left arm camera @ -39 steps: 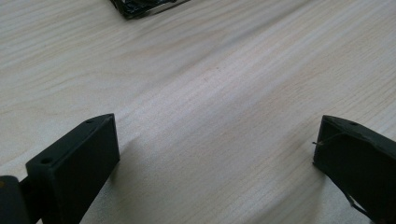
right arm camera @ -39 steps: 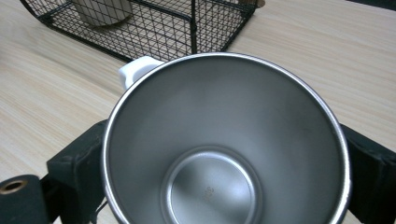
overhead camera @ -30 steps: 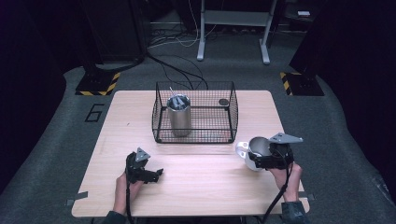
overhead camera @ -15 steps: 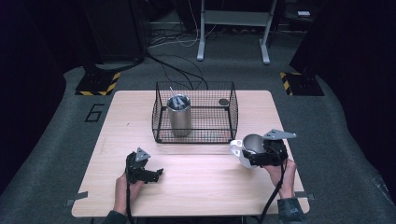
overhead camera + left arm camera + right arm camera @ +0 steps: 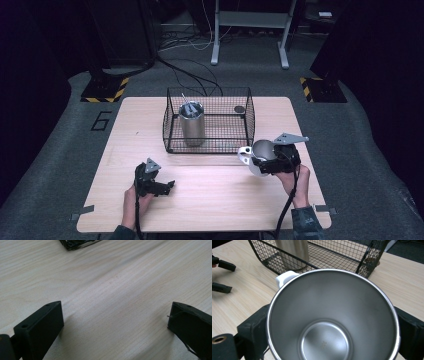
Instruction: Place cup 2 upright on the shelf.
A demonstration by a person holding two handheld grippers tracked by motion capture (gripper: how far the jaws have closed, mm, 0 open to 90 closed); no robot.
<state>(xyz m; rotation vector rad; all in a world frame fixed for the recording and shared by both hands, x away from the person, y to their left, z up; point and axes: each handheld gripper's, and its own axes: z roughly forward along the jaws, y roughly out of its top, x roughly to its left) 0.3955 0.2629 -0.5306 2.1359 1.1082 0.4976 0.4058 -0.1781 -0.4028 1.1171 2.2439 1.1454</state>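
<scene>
A steel mug (image 5: pixel 261 155) with a white handle sits between the jaws of my right gripper (image 5: pixel 272 161), which is shut on it and holds it above the table just in front of the wire basket's right end. In the right gripper view the mug (image 5: pixel 332 317) is empty inside, its handle pointing toward the basket (image 5: pixel 322 255). My left gripper (image 5: pixel 167 186) rests low over the table's front left, open; in its own view the left gripper (image 5: pixel 115 322) has only bare wood between its fingers. A tall steel tumbler (image 5: pixel 192 123) stands upright in the left half of the black wire basket (image 5: pixel 247 120).
The light wooden table (image 5: pixel 210 200) stands on grey carpet. A small dark round object (image 5: pixel 239 109) lies in the basket's back right corner. Cables and a metal stand's legs lie on the floor behind the table.
My right gripper has carried the mug leftward and toward the basket. The left gripper has stayed in place, open.
</scene>
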